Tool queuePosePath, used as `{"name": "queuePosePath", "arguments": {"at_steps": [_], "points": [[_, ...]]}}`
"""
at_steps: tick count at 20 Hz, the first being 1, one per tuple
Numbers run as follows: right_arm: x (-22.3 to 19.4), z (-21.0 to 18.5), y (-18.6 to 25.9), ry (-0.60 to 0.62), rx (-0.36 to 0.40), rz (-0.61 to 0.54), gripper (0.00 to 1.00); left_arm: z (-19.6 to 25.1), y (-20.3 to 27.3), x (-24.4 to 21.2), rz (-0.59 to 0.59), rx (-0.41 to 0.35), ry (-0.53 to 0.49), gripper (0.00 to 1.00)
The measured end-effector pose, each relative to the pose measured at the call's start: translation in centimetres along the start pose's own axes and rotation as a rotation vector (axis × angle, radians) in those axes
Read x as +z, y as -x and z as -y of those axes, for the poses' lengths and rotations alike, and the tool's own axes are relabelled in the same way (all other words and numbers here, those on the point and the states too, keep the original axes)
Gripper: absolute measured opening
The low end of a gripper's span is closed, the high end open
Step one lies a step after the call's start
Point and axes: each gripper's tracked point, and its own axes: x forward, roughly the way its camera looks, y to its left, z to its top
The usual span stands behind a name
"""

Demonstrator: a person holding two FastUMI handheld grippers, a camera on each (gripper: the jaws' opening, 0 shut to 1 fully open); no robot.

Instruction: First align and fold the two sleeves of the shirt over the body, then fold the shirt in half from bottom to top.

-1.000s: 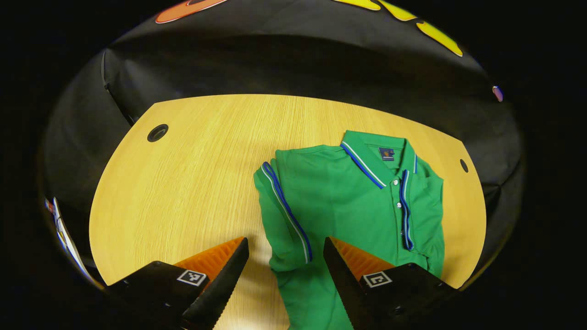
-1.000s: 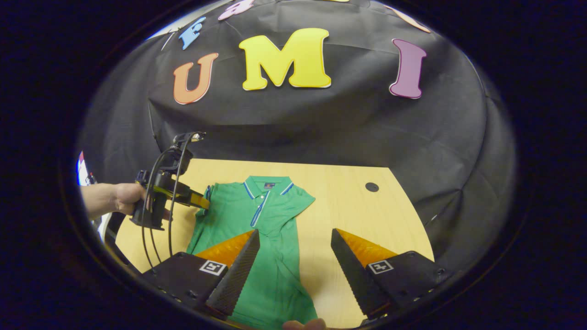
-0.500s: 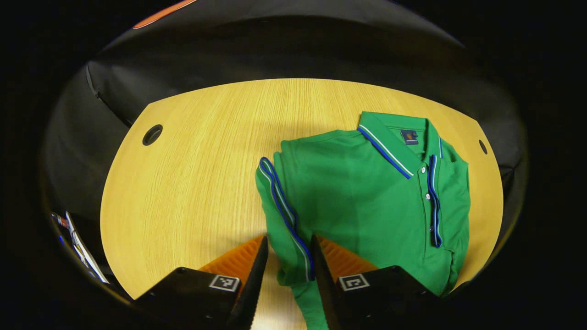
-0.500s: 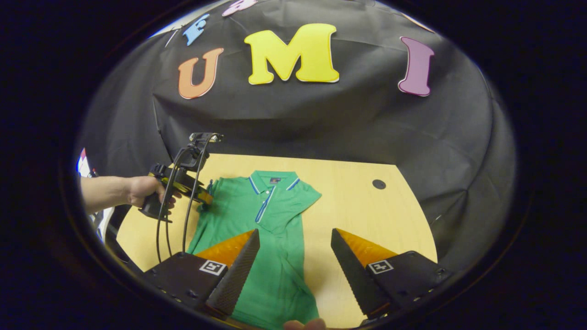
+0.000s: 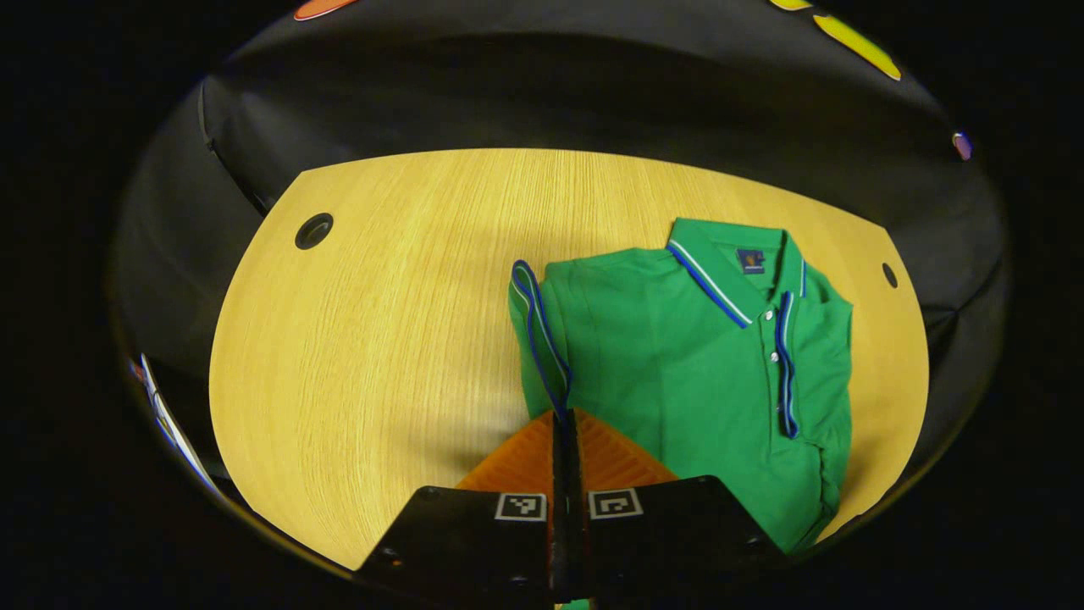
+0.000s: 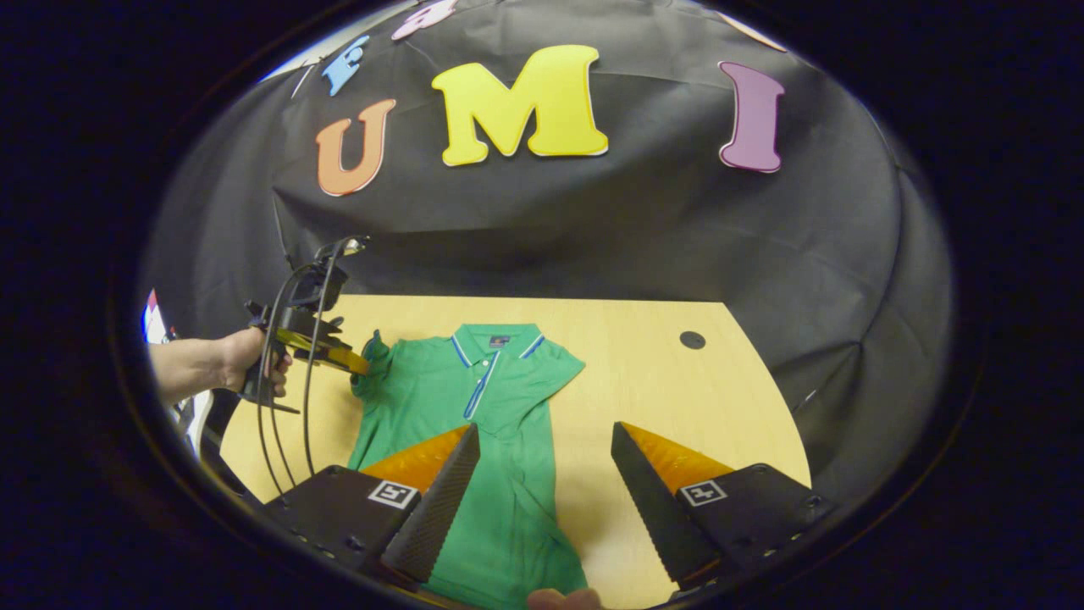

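A green polo shirt [image 5: 677, 356] with blue and white trim lies collar-far on the wooden table [image 5: 381, 339]. My left gripper [image 5: 565, 417] is shut on the shirt's left sleeve [image 5: 533, 330], pinching its striped cuff and lifting it off the table. In the right gripper view the same left gripper [image 6: 360, 366], held by a hand [image 6: 246, 360], grips the raised sleeve [image 6: 373, 360] at the shirt's [image 6: 500, 440] left side. The right sleeve [image 6: 555, 377] lies folded over the body. My right gripper [image 6: 542, 432] hangs open above the shirt's lower half, nothing between its fingers.
Round cable holes sit in the table at the far left [image 5: 313, 230] and far right [image 6: 692, 340]. Black cables [image 6: 284, 407] hang from the left gripper. The black cloth wall [image 6: 593, 237] closes the table's far side. Bare wood lies right of the shirt [image 6: 677, 398].
My left gripper has closed from open onto the left sleeve's cuff and raised it off the table. The right gripper has stayed open and nearly still.
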Motion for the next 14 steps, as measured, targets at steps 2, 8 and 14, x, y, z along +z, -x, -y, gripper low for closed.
{"name": "queuePosePath", "arguments": {"at_steps": [2, 8, 14], "points": [[0.3, 0.1, 0.2, -0.016, -0.002, 0.012, 0.92, 1.2, 1.6, 1.1, 0.032, -0.034, 0.013, 0.05], [0.8, 0.8, 2.2, -0.006, -0.032, 0.043, 0.92, 9.5, 3.5, 2.6, 0.074, -0.151, -0.002, 0.06], [0.9, 1.4, 4.3, 0.010, -0.073, 0.085, 0.96, 12.9, 5.9, 3.6, 0.138, -0.167, -0.020, 0.29]]}}
